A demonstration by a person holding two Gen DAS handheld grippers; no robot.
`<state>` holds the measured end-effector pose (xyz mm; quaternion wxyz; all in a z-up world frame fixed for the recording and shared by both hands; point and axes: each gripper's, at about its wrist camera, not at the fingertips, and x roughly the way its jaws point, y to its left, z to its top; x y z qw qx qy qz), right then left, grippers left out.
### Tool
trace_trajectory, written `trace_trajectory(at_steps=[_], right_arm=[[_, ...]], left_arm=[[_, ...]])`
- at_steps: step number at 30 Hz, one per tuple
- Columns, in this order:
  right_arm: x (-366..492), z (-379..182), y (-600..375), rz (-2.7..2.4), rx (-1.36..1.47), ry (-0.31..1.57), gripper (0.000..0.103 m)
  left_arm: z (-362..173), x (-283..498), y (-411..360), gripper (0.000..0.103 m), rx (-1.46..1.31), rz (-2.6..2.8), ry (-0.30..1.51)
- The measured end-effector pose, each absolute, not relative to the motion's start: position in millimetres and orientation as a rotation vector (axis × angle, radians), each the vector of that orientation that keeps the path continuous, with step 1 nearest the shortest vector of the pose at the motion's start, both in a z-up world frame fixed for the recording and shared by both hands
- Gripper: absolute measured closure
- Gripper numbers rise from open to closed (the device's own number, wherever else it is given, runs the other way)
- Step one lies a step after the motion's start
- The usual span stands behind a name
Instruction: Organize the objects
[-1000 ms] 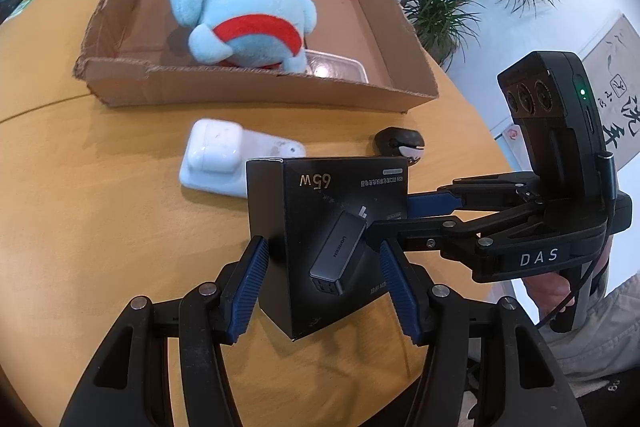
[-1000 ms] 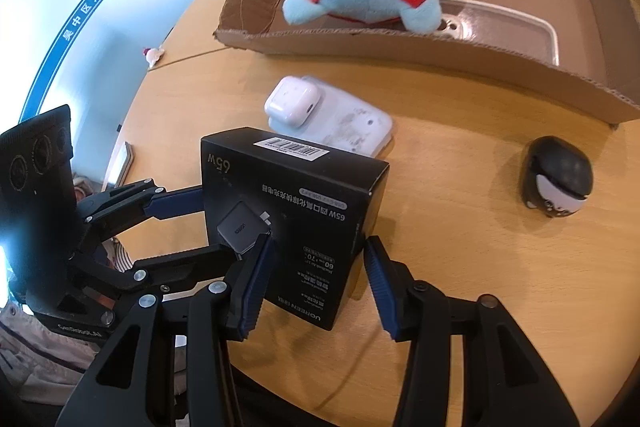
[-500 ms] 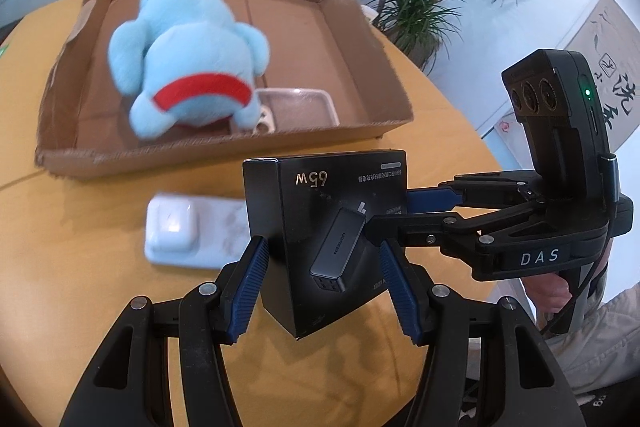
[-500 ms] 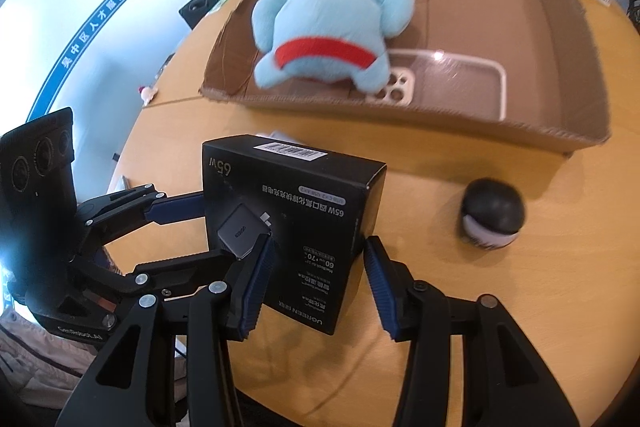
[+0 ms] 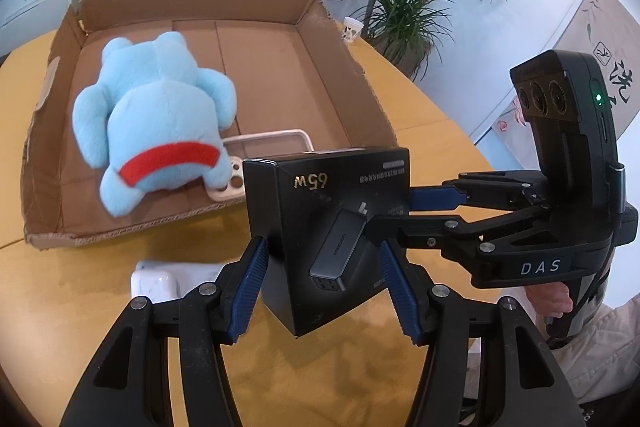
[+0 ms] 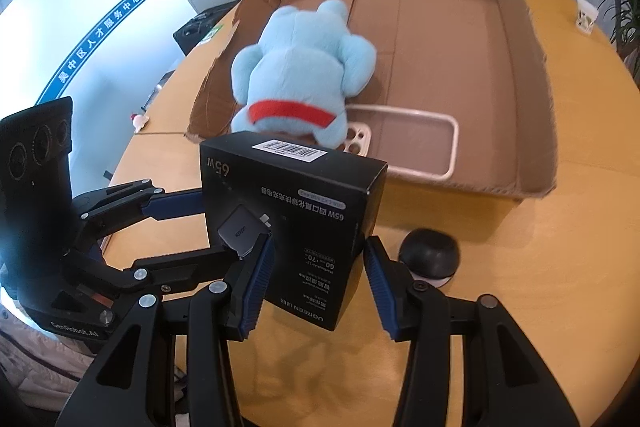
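Left wrist view: left tongs point(image 5: 322, 285) clamp the black charger box point(image 5: 320, 227) above the bench point(image 5: 60, 307); the cardboard tray point(image 5: 332, 67) lies beyond.

Right wrist view: right tongs point(image 6: 318, 281) pinch the same box point(image 6: 308, 219), the blue plush point(image 6: 300, 75) ahead.

Both wrist cameras look steeply down, close, from opposite sides, sharing the cardboard tray point(image 5: 348, 63) point(image 6: 524, 39)
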<state>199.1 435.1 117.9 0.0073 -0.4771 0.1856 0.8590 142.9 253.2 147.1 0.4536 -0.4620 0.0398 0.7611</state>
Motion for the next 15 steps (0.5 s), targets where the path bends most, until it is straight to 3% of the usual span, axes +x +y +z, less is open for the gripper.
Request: trace_trajectory(at_steps=[15], right_arm=[[190.0,142.1,474.1,2.722,-1.368,0.538,0.059]], left_arm=[[169.2,123.8,295.0,0.046,-1.096,1.907,0.125]])
